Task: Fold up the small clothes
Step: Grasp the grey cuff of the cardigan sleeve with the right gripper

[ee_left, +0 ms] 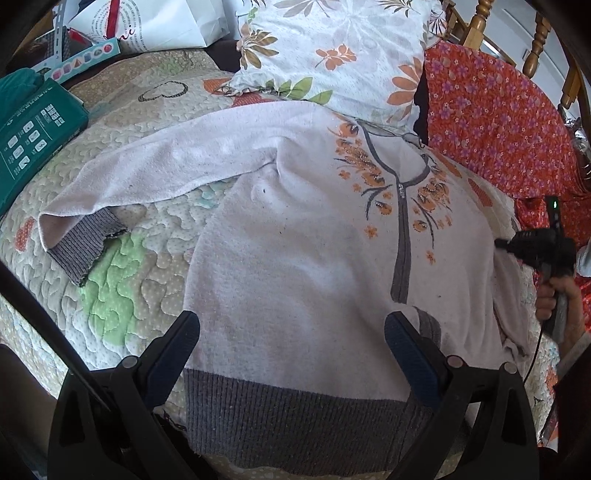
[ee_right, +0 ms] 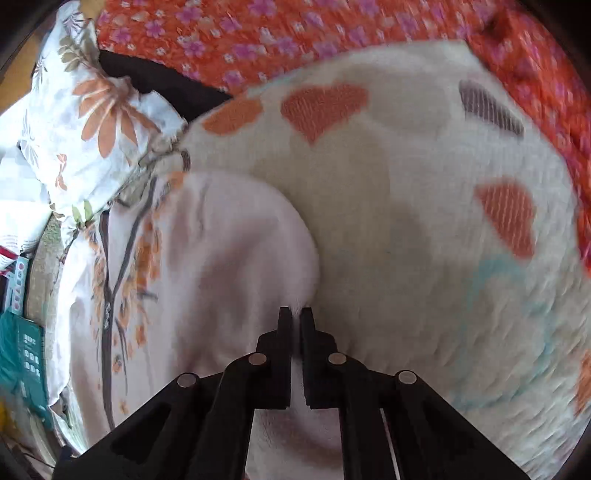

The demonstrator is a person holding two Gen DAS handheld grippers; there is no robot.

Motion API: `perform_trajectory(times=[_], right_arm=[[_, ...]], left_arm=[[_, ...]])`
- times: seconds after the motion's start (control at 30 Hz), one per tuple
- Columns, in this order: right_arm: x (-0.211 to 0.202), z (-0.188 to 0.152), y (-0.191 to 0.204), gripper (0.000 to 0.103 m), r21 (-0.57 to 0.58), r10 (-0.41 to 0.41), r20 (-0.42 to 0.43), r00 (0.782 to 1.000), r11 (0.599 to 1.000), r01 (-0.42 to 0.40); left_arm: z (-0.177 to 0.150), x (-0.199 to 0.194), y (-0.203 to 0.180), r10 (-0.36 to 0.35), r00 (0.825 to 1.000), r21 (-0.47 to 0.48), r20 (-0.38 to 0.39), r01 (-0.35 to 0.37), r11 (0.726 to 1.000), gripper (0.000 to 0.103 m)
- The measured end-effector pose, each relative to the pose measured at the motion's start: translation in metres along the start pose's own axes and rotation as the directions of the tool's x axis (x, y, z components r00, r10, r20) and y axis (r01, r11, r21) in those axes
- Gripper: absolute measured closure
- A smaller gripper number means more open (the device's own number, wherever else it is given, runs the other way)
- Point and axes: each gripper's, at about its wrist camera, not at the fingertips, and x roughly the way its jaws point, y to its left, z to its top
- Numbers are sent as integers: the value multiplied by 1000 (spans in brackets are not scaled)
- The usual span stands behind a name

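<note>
A pale pink sweater (ee_left: pixel 295 229) with a grey ribbed hem, a grey zip and orange flowers lies face up on the quilted bedspread (ee_left: pixel 140 266). Its left sleeve (ee_left: pixel 147 177) stretches out sideways and ends in a grey cuff. My left gripper (ee_left: pixel 291 319) hangs open just above the hem, one finger at each side of the body. At the sweater's right edge, my right gripper (ee_left: pixel 500 244) is held by a hand. In the right wrist view the right gripper (ee_right: pixel 295 314) is shut on a fold of the sweater (ee_right: pixel 229 251), and pink cloth runs between the jaws.
A floral pillow (ee_left: pixel 332 48) lies behind the collar. A red flowered cloth (ee_left: pixel 498 110) lies to the right, with wooden posts (ee_left: pixel 480 18) behind it. A teal package (ee_left: pixel 33 129) sits at the left edge, and a white paper bag (ee_left: pixel 166 22) stands at the back.
</note>
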Motion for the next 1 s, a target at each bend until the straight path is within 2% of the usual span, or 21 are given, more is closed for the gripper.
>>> perform_trajectory(times=[0.1, 0.13, 0.17, 0.27, 0.33, 0.4, 0.43, 0.5, 0.67, 0.77, 0.83, 0.87, 0.9, 0.97, 1.0], right_arm=[[-1, 23, -4, 98, 10, -155, 36, 987, 988, 155], [-3, 30, -9, 98, 29, -246, 57, 968, 969, 245], [-6, 33, -13, 97, 46, -284, 67, 956, 958, 281], [-25, 24, -19, 94, 89, -207, 48, 977, 975, 203], [-44, -1, -14, 85, 53, -172, 19, 985, 984, 171], [-65, -42, -12, 67, 13, -160, -15, 987, 987, 160], [-74, -62, -15, 64, 8, -155, -30, 988, 988, 155], [-92, -112, -23, 62, 22, -152, -64, 986, 988, 154], [-105, -202, -37, 54, 85, -127, -139, 982, 987, 139], [-97, -228, -33, 50, 89, -129, -154, 980, 986, 144], [-95, -238, -24, 50, 80, -147, -121, 982, 984, 157], [-95, -240, -21, 52, 80, -155, -110, 982, 983, 164], [-96, -243, -19, 73, 94, -142, -100, 985, 984, 151], [-98, -242, -22, 92, 133, -72, -101, 992, 987, 85], [-101, -241, -25, 94, 147, -54, -97, 994, 987, 68]], left_arm=[[0, 2, -2, -1, 1000, 2, -5, 1, 1000, 3], [0, 2, -2, -5, 1000, 0, -5, 5, 1000, 3], [0, 0, -2, -15, 1000, -3, -3, 15, 1000, 3], [0, -7, -1, -34, 999, 1, 11, 34, 999, 3], [-1, -11, 0, -46, 999, 8, 18, 46, 999, 3], [-2, -16, 3, -62, 998, 5, 26, 62, 998, 3], [-3, -19, 4, -71, 997, 2, 30, 71, 998, 3], [-5, -24, 5, -85, 996, -1, 40, 85, 996, 3], [-12, -38, 0, -121, 991, 11, 51, 121, 993, 3], [-17, -47, -6, -139, 989, 21, 49, 138, 990, 3], [-21, -52, -9, -145, 988, 26, 50, 144, 989, 3], [-23, -55, -10, -145, 988, 27, 52, 144, 989, 3], [-24, -58, -12, -144, 988, 28, 52, 143, 989, 3], [-26, -61, -14, -144, 988, 26, 51, 143, 989, 3], [-27, -63, -15, -145, 988, 23, 50, 144, 989, 3]])
